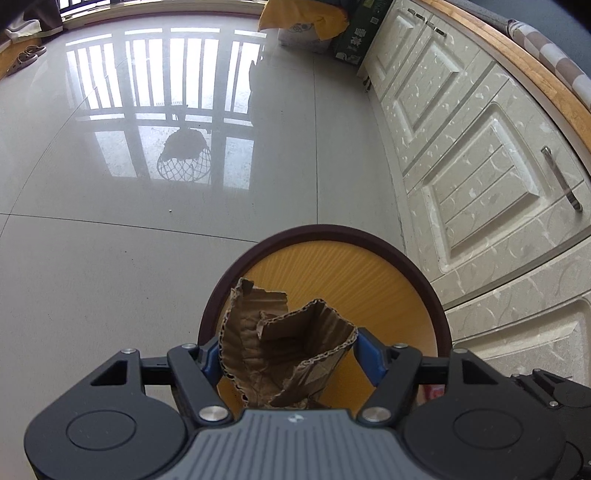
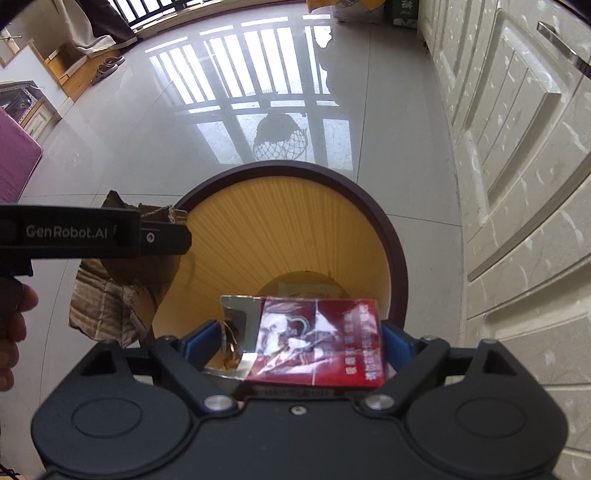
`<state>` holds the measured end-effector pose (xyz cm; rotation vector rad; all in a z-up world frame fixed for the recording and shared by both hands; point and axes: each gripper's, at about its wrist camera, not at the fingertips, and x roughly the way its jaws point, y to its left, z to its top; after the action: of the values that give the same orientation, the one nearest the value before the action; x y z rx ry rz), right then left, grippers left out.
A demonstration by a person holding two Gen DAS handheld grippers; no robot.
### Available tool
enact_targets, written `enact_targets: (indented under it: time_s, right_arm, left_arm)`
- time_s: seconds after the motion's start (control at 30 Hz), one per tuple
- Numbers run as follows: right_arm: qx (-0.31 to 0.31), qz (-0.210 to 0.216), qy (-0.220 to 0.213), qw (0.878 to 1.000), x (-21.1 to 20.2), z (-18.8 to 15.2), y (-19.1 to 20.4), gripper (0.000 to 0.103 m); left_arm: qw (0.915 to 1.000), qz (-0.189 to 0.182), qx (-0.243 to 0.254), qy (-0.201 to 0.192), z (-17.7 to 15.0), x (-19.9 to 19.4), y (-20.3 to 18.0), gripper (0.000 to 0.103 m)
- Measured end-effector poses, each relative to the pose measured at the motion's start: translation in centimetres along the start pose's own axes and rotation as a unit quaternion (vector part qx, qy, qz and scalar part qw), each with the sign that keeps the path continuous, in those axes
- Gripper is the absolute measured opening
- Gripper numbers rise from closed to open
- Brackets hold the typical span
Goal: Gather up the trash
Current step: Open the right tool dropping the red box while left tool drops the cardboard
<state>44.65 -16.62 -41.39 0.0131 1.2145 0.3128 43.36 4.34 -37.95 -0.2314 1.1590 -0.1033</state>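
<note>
My left gripper (image 1: 286, 354) is shut on a crumpled piece of brown corrugated cardboard (image 1: 280, 343) and holds it over the near left rim of a round bin (image 1: 332, 236) with a dark brown rim and yellow inside. My right gripper (image 2: 291, 343) is shut on a red cigarette pack (image 2: 321, 339) with silver foil showing, held above the bin (image 2: 295, 229). The left gripper's body (image 2: 92, 236) and its cardboard (image 2: 110, 299) show at the left of the right wrist view. Some trash (image 2: 306, 288) lies at the bin's bottom.
The bin stands on a glossy grey tiled floor (image 1: 110, 240). Cream cabinet doors (image 1: 480, 177) run along the right. Boxes and a yellow bag (image 1: 306, 22) stand at the far end. Slippers (image 1: 26, 59) lie at the far left, a purple item (image 2: 14, 158) at left.
</note>
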Motion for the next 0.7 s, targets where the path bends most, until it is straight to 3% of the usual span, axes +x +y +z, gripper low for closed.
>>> enact_targets:
  time_s: [0.27, 0.37, 0.4, 0.7]
  right_arm:
    - [-0.076, -0.018, 0.018, 0.997, -0.6, -0.1, 1.1, 0.103]
    - [-0.084, -0.027, 0.021, 0.996, -0.7, -0.1, 1.1, 0.103]
    - [-0.08, -0.029, 0.022, 0.996, -0.6, -0.1, 1.0, 0.103]
    - [-0.078, -0.048, 0.022, 0.996, -0.7, -0.1, 0.1, 0.103]
  left_arm:
    - [0.9996, -0.027, 0.005, -0.001, -0.4, 0.3, -0.9, 0.077]
    - [0.9991, -0.043, -0.002, -0.001, -0.3, 0.3, -1.4, 0.092]
    - [0.9993, -0.037, -0.003, 0.003, -0.3, 0.4, -1.5, 0.097]
    - [0.9978, 0.037, 0.034, 0.042, -0.8, 1.4, -1.2, 0.103]
